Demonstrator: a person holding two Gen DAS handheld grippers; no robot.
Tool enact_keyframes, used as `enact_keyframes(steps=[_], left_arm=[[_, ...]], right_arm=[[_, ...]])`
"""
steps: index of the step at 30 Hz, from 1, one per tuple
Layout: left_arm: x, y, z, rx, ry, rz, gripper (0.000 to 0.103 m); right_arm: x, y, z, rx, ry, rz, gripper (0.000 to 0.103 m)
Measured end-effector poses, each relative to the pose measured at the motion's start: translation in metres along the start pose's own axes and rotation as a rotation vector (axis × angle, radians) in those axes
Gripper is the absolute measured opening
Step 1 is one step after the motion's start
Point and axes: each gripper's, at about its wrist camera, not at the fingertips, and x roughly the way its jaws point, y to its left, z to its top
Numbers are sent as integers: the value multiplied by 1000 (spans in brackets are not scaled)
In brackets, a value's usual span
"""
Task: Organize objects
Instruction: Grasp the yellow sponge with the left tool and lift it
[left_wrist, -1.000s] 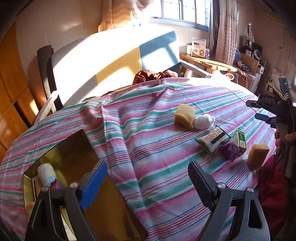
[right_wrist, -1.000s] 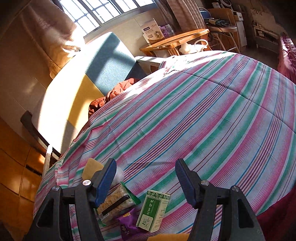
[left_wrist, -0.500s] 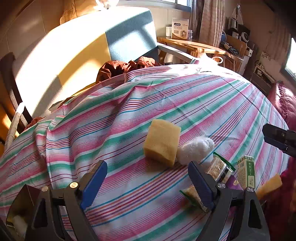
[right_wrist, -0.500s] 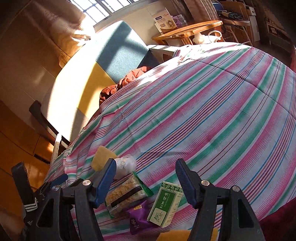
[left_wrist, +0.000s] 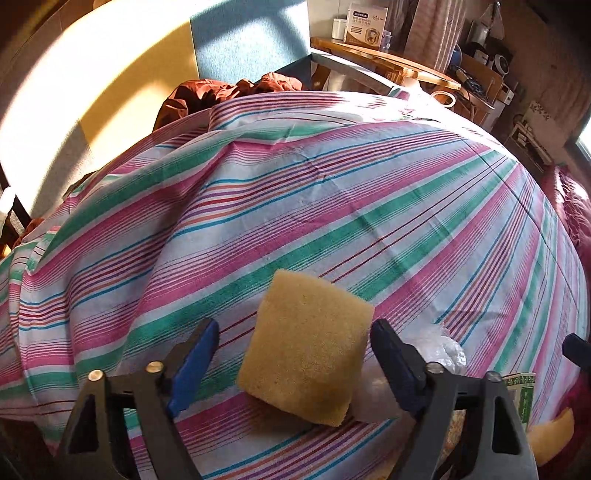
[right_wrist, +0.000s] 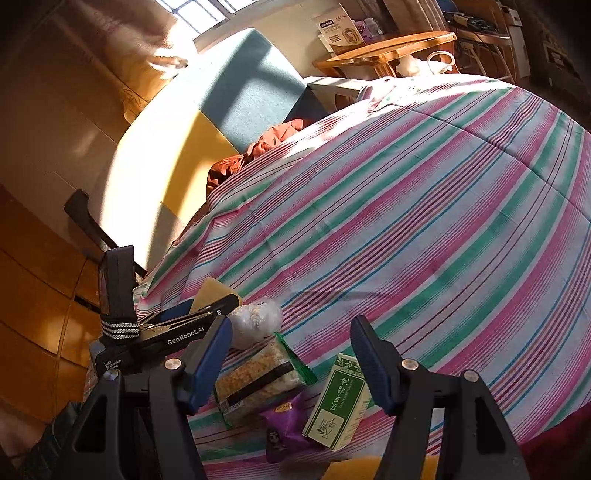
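Observation:
A yellow sponge block (left_wrist: 308, 347) lies on the striped cloth, between the open jaws of my left gripper (left_wrist: 291, 345); the fingers stand apart from its sides. A white plastic-wrapped bundle (left_wrist: 439, 349) lies just right of it. My right gripper (right_wrist: 290, 345) is open and empty above a snack packet (right_wrist: 258, 376), a purple packet (right_wrist: 286, 424) and a green carton (right_wrist: 338, 400). The left gripper (right_wrist: 199, 314) shows in the right wrist view around the sponge (right_wrist: 212, 291), beside the white bundle (right_wrist: 256, 319). A second yellow sponge (left_wrist: 550, 439) lies at the cloth's near right edge.
The striped cloth (left_wrist: 332, 206) covers a rounded surface. A blue and yellow chair back (left_wrist: 166, 62) with brown fabric (left_wrist: 229, 92) stands behind it. A wooden side table (right_wrist: 388, 51) with a box stands at the back right. A red cloth (left_wrist: 576, 206) is at the right.
My left gripper has swung right from the box at the cloth's left and closed in on the yellow sponge, which now sits between its open fingers. The right gripper has shifted slightly.

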Motion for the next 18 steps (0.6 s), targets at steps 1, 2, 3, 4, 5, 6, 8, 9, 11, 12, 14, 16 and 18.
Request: enact_keyframes(steps=[1, 2, 3, 4, 5, 6, 8, 9, 11, 12, 14, 16, 18], left_arm=[[0, 4, -3, -25, 13, -54, 59], [-5, 7, -7, -47, -4, -50, 57], [-12, 10, -12, -62, -22, -40, 57], [-19, 14, -17, -83, -35, -61, 57], [-28, 19, -24, -109, -51, -75, 57], [-38, 23, -30, -130, -69, -66, 57], [-55, 30, -45, -159, -85, -53, 57], [-65, 31, -54, -168, -98, -55, 57], [-82, 31, -74, -167, -121, -32, 57], [-90, 29, -84, -163, -128, -17, 57], [-104, 25, -107, -148, -140, -7, 57], [-117, 17, -131, -119, -154, 8, 57], [-127, 8, -153, -93, -161, 1, 57]], right_arm=[[0, 0, 0, -2, 0, 1, 67], [0, 1, 0, -5, -2, -1, 67], [0, 1, 0, -10, -3, -5, 67], [0, 2, 0, -14, -4, -7, 67], [0, 3, 0, -19, -3, -7, 67], [1, 4, -1, -25, -1, -9, 67], [1, 5, -1, -35, 5, -15, 67], [2, 6, -2, -39, 6, -18, 67], [3, 7, -2, -47, 10, -24, 67], [4, 8, -3, -52, 16, -26, 67], [6, 10, -4, -64, 25, -25, 67], [6, 14, -5, -83, 28, -32, 67], [7, 16, -6, -98, 33, -29, 67]])
